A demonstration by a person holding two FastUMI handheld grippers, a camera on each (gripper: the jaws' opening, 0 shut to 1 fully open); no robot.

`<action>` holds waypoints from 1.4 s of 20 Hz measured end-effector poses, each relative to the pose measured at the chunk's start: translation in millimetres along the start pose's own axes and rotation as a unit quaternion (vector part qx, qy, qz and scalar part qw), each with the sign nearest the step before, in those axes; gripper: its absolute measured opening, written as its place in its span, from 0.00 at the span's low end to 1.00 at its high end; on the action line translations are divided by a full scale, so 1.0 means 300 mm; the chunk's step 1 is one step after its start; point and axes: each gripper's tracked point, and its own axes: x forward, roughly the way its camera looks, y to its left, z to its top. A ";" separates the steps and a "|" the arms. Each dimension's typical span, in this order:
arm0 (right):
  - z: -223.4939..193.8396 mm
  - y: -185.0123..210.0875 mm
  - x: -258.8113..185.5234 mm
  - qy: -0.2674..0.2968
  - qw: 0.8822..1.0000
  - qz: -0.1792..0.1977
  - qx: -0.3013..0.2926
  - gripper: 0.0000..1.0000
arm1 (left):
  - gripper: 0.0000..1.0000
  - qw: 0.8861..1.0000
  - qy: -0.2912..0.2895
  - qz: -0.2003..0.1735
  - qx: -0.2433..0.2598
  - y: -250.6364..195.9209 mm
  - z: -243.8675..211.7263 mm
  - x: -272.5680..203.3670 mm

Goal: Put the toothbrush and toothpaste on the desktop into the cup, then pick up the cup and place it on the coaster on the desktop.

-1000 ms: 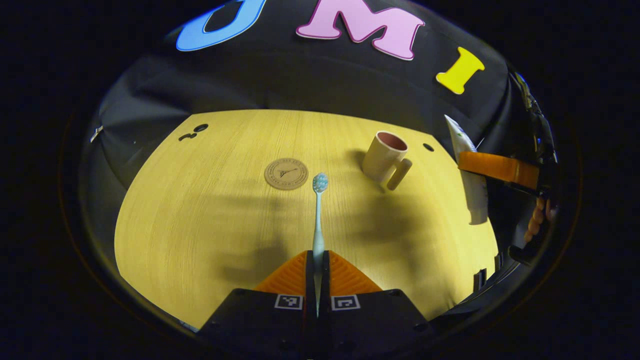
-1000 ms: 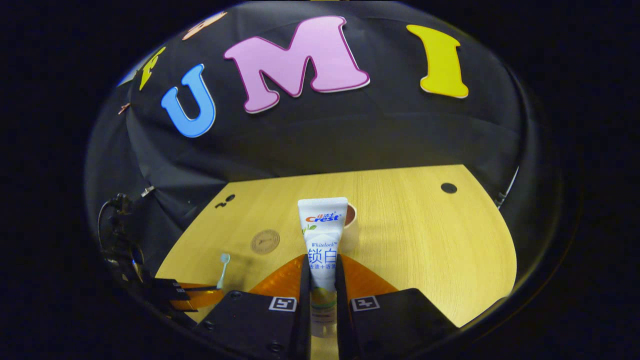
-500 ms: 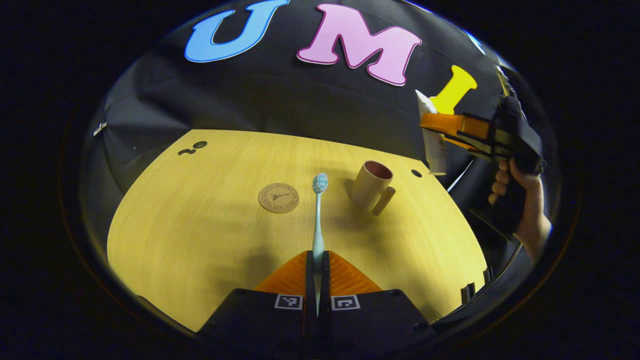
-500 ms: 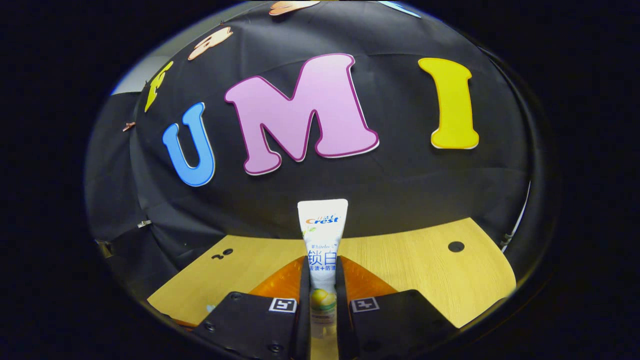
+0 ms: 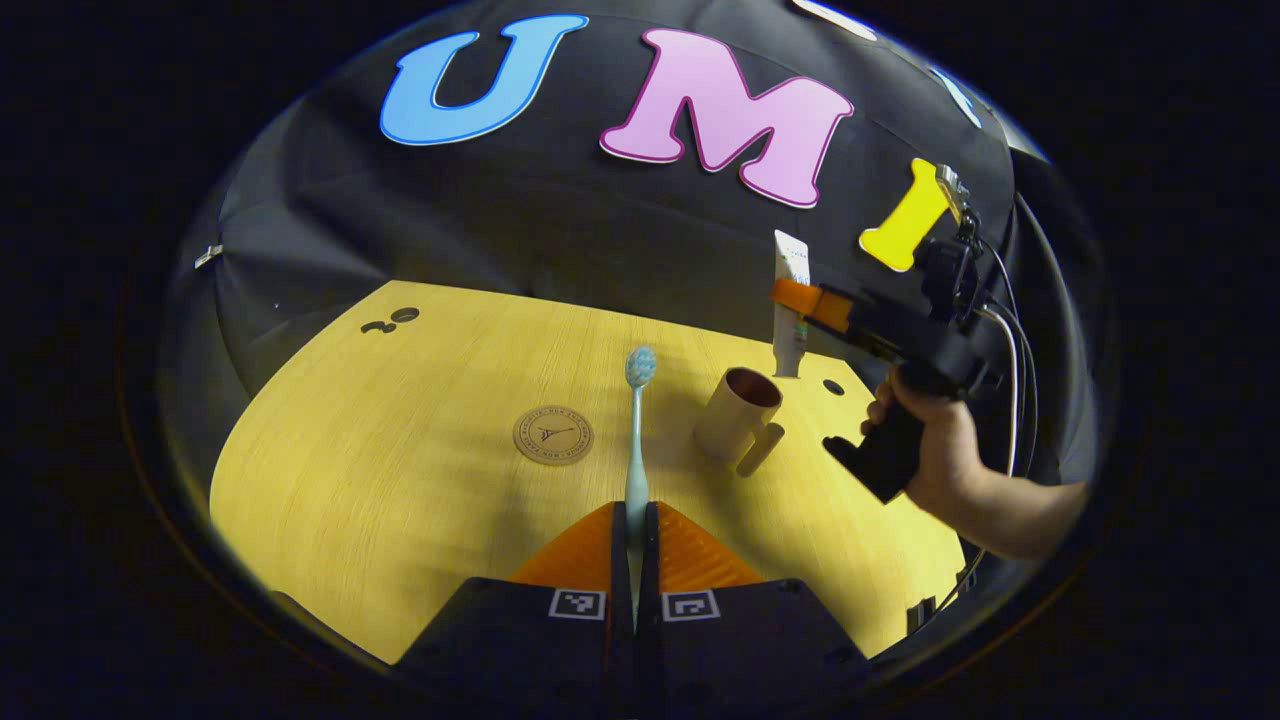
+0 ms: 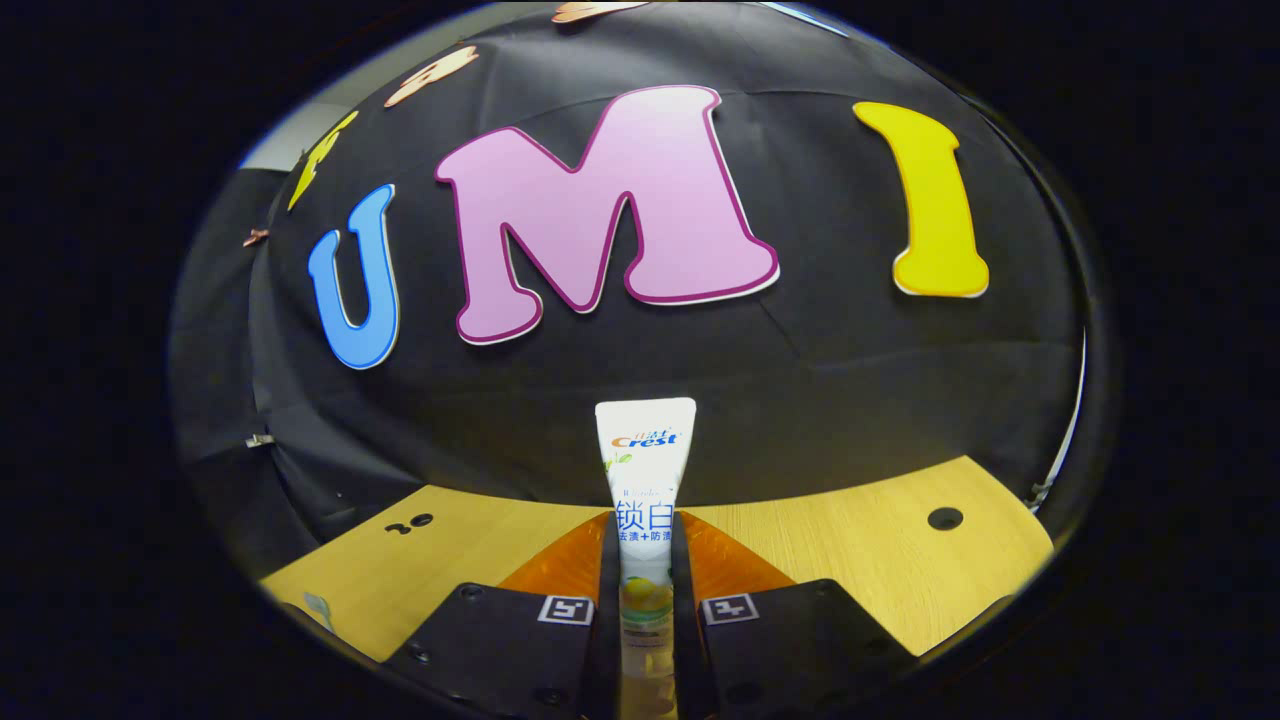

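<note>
Left gripper view has the left gripper (image 5: 634,520) at the bottom, its two fingers pinched close on the handle of the toothbrush (image 5: 636,430), which juts straight forward with its bristle head out over the desktop (image 5: 400,450). Farther off to the right in that view, a hand (image 5: 925,450) grips the handle of the right gripper (image 5: 792,298), held level above the desk; its fingers clamp the toothpaste (image 5: 789,320), which hangs upright with its lower end just above and behind the rim of the cup (image 5: 738,414). The cup stands upright on the desktop, mouth open, handle turned toward the camera. The coaster (image 5: 553,435) lies flat to the left of the toothbrush, apart from the cup.

Right gripper view shows the same right gripper (image 6: 645,545) from behind: its fingers narrow on the toothpaste tube (image 6: 645,480), pressing both sides, crimped end up against the cloth wall (image 6: 800,380). A strip of the desk (image 6: 850,550) runs below.
</note>
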 end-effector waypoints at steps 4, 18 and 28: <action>-0.075 -0.006 0.051 0.003 1.000 0.004 -0.018 0.24 | 0.06 1.000 -0.013 0.002 -0.015 -0.016 0.058 0.022; -0.326 -0.023 0.061 0.035 0.999 0.004 -0.011 0.32 | 0.06 1.000 -0.021 -0.001 -0.018 -0.075 0.089 0.116; -0.198 -0.175 -0.106 0.037 0.998 -0.047 0.021 0.98 | 0.06 0.994 -0.102 -0.034 0.009 -0.217 0.301 0.212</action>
